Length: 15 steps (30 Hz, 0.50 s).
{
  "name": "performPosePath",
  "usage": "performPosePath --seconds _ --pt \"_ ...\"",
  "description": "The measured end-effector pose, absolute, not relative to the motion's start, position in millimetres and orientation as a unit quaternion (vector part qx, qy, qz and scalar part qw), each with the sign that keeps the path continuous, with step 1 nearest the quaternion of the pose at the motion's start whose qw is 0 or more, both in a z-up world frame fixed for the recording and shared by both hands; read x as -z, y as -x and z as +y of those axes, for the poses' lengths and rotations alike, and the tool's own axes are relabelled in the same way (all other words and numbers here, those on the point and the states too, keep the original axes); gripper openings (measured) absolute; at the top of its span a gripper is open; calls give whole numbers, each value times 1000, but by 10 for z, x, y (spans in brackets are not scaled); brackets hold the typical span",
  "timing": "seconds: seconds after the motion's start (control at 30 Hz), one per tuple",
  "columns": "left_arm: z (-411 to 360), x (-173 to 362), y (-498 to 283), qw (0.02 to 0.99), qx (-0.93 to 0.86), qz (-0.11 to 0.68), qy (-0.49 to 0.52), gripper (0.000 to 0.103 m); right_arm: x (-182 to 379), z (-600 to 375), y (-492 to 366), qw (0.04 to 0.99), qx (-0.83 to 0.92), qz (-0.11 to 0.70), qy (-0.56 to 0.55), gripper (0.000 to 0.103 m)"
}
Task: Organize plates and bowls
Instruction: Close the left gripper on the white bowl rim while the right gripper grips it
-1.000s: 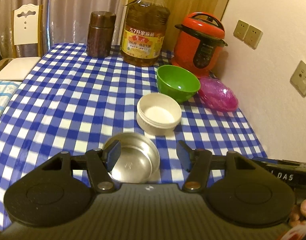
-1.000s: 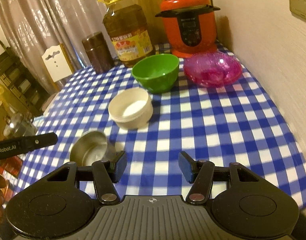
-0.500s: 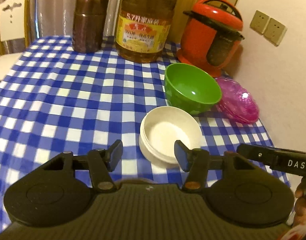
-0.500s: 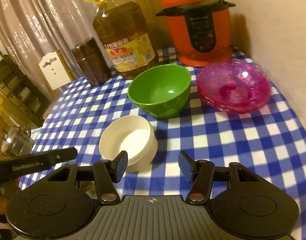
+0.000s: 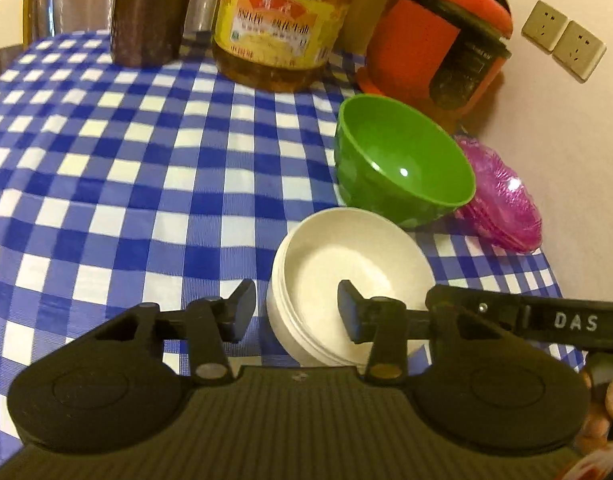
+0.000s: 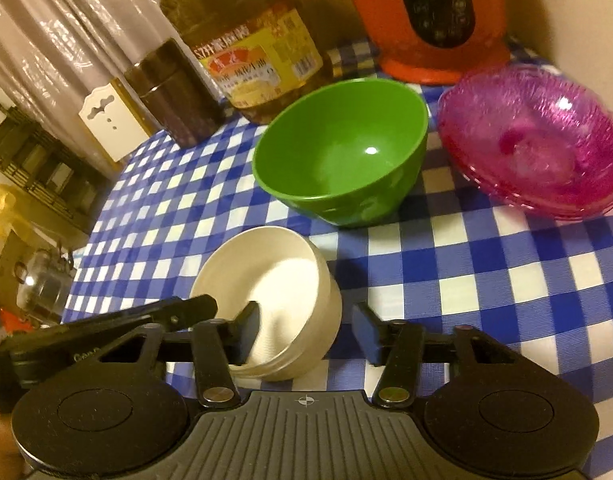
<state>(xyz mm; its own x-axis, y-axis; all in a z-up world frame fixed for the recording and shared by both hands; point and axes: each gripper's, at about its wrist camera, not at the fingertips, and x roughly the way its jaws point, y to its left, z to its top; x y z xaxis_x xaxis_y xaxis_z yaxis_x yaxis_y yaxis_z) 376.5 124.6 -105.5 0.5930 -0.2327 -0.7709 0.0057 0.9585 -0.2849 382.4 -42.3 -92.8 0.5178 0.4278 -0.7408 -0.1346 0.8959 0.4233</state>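
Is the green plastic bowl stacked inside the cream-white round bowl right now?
No. In the right wrist view the green plastic bowl stands on the checked tablecloth behind the cream-white round bowl, which holds nothing.

The left gripper [image 5: 296, 312] is matte black plastic: a ribbed dark-grey housing flanked by two round discs, and two slim link arms pinned with silver and brass-toned screws, ending in flat blue-black fingertips [image 5: 242, 310]. The right gripper [image 6: 306, 330] has the same build, with a small white crosshair mark on its ribbed housing. Beside the left gripper's right disc, a black bar bears white letters "DAS".
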Motion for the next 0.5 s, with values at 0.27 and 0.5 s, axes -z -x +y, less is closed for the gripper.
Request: performPosePath --seconds 0.27,0.5 --pt "1266 1136 -3851 879 65 453 131 24 1045 -389 -3918 848 -162 483 -145 41" --pt "1277 1172 -3871 877 64 459 131 14 1093 -350 -3986 846 -165 486 -145 23"
